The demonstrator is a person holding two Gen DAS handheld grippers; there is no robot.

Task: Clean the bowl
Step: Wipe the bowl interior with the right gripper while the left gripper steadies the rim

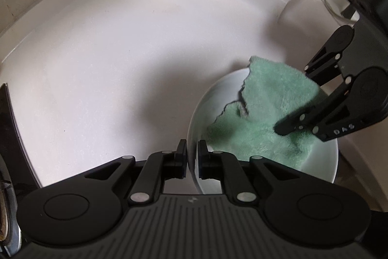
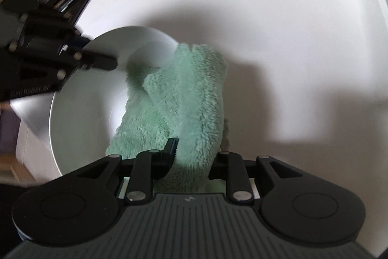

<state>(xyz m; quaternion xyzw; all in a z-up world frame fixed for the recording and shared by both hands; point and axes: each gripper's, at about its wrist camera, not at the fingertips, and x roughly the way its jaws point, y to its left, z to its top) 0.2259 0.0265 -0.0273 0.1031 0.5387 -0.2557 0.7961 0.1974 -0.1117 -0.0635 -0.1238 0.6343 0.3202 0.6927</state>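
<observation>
the right gripper (image 2: pixel 192 157) is clamping a green cloth (image 2: pixel 184 98) draping into the white bowl (image 2: pixel 80 113), whose rim the left gripper (image 2: pixel 110 63) is pinching.

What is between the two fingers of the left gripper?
The thin rim of the white ceramic bowl: the left gripper pinches it, one pad on each side. The left wrist view shows it.

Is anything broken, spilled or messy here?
Nothing looks broken or spilled. The white bowl is tipped on its side, but only because the left hand-held gripper pinches its rim. The green cloth, held by the right hand-held gripper, hangs partly over the bowl's edge, which suits wiping.
</observation>
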